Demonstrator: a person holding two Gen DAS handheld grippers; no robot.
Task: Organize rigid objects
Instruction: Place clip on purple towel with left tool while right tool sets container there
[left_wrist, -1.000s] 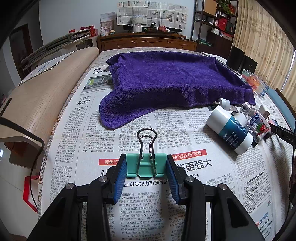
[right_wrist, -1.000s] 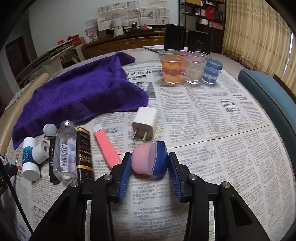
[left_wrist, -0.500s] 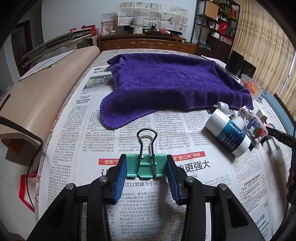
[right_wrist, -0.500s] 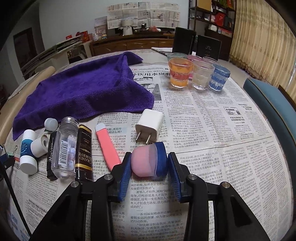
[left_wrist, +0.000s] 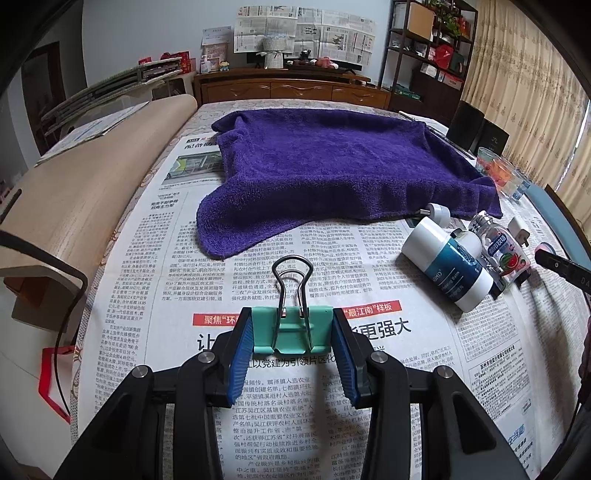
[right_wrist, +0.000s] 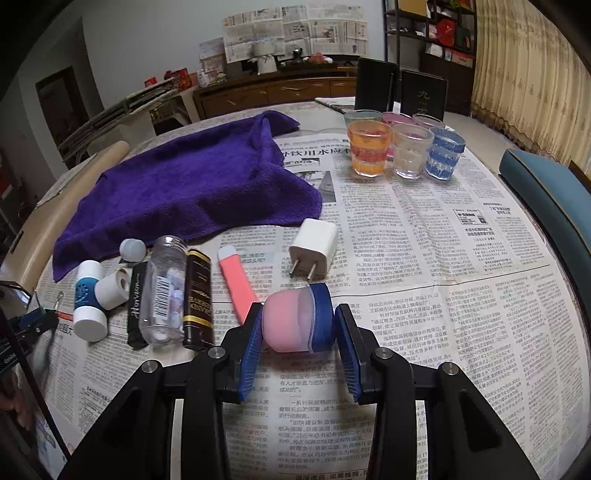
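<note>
Newspaper (left_wrist: 369, 325) headline: "最江南"样板; black tube (right_wrist: 198, 295): perhaps "GRAND".

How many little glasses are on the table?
6. Front row: orange glass, clear glass, blue glass. Behind them: teal glass, pink glass, another clear one.

Left hand-held gripper (left_wrist: 292, 334) and right hand-held gripper (right_wrist: 297, 323), both angled downward, jaws clamped on loads.

Left gripper (right_wrist: 22, 325) cut off at frame edge; bottle (right_wrist: 164, 291) label too small to read.
</note>
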